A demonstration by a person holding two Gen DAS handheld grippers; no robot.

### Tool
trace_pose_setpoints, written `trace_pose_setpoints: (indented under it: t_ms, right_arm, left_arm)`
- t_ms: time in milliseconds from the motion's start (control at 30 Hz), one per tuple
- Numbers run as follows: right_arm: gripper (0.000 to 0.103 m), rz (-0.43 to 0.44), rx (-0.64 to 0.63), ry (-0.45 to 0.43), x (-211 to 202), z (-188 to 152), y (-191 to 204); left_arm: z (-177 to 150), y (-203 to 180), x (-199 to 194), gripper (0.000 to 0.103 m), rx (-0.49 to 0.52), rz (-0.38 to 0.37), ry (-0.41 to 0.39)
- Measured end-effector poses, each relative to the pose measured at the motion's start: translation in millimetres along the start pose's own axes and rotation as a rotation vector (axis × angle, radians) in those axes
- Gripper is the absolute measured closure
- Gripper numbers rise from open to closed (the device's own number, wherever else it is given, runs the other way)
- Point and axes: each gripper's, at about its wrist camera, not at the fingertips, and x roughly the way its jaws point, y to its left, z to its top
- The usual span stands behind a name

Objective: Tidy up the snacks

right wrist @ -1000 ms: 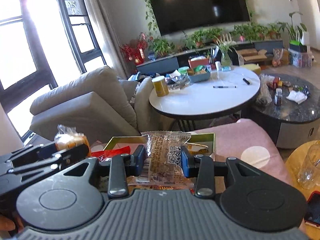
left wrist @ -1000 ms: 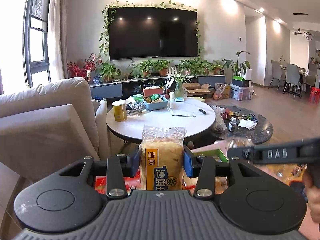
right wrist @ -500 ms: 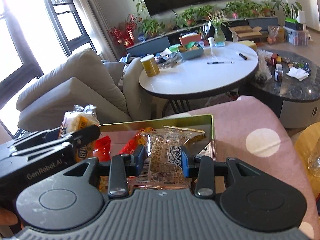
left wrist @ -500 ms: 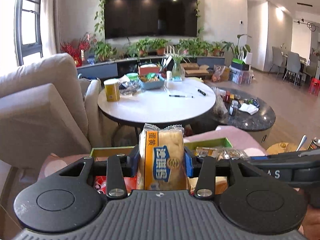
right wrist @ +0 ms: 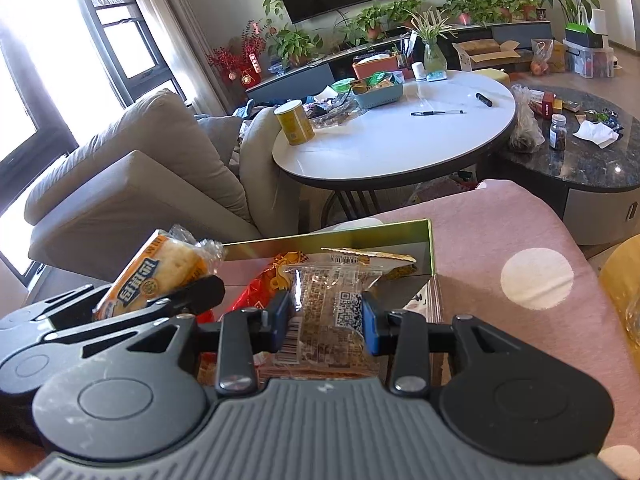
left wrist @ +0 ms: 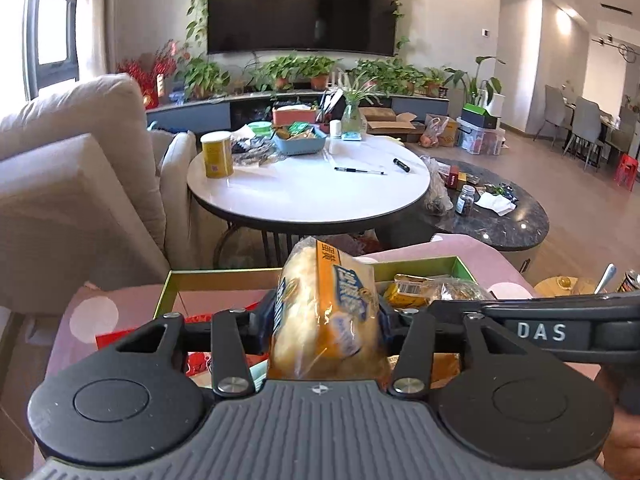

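My left gripper [left wrist: 324, 320] is shut on a yellow-and-blue pastry packet [left wrist: 326, 312], tilted, above a green-rimmed box [left wrist: 224, 276]. The packet also shows in the right wrist view [right wrist: 160, 276], at the left. My right gripper [right wrist: 325, 324] is shut on a clear packet of brown crispy snack [right wrist: 328, 304] with a QR code, above the same box [right wrist: 428, 248]. Red wrappers [right wrist: 260, 292] and a yellow packet [left wrist: 412, 292] lie in the box. The box sits on a pink dotted cloth [right wrist: 520, 240].
A round white table [left wrist: 308, 192] with a yellow can [left wrist: 217, 154], a blue basket [left wrist: 300, 140] and pens stands behind the box. A beige sofa [left wrist: 72, 184] is at the left, a dark marble table [left wrist: 504, 216] at the right. The right gripper's body [left wrist: 540, 328] crosses the left view.
Both grippers have come down toward the box with their packets. The pastry packet in the left gripper has tilted from upright to leaning.
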Motion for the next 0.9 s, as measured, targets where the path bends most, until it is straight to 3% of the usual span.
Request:
trace_pose_setpoints:
  t_ms: [67, 167, 667, 900]
  right_arm:
    - [0.034, -0.002, 0.009, -0.003, 0, 0, -1]
    - [0.034, 0.003, 0.013, -0.021, -6, 0, -3]
    - [0.033, 0.009, 0.030, -0.102, -51, -6, -6]
    - [0.033, 0.048, -0.029, -0.132, -79, -21, 10]
  left_arm:
    - [0, 2, -5, 0.051, -0.012, 0.000, -0.004]
    - [0, 1, -18, 0.033, -0.012, 0.000, -0.033]
    - [-3, -3, -81, 0.021, -0.004, -0.002, -0.154]
    - [-19, -8, -120, 0.012, 0.017, 0.054, -0.234]
